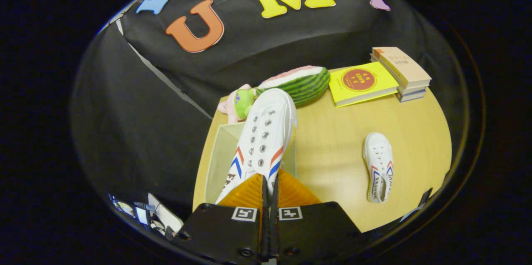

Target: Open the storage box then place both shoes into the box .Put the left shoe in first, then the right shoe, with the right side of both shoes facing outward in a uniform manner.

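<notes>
Tongs (269, 184) pinch tight on a white canvas shoe (263, 140) above the translucent plastic box (216, 161); its twin (379, 166) lies on the smooth desk (332, 148).

We see our gripper (269, 186) as two black housing blocks, each bearing a square black-and-white marker just behind its ribbed finger (245, 194), with round screws set lower, behind those markers.

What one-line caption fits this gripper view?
Gripper shut on a white shoe above the open storage box; second shoe lies on the table.
</notes>
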Action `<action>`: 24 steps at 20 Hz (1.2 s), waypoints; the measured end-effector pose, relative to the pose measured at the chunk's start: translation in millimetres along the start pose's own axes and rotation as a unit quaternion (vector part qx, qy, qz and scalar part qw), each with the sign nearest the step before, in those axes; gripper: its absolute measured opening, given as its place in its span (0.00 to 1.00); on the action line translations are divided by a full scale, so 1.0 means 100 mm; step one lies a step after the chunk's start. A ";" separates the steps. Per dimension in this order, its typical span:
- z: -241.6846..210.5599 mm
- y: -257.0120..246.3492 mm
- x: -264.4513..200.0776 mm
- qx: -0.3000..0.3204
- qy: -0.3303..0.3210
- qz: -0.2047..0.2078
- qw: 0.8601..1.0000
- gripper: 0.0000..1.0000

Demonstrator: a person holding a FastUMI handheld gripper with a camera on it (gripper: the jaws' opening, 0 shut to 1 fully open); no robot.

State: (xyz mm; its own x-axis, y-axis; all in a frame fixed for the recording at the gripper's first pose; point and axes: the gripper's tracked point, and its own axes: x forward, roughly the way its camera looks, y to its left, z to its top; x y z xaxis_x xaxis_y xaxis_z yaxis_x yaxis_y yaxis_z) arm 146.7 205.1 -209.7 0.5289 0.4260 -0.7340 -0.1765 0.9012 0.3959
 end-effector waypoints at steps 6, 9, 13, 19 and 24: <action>-0.35 0.46 0.51 0.002 -0.001 -0.012 1.000 0.05; -0.50 0.67 0.80 0.003 0.002 -0.002 1.000 0.05; -0.66 0.78 1.03 -0.004 0.011 -0.003 1.000 0.06; -0.64 0.82 1.20 -0.014 -0.006 0.025 1.000 0.24; -0.12 0.52 0.60 -0.093 -0.126 -0.019 0.988 1.00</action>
State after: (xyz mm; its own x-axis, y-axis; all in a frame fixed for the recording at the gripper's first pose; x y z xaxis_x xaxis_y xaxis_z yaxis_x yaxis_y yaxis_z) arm 159.6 278.0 -239.6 0.7234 0.3793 -0.5770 -0.2895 0.9252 0.2453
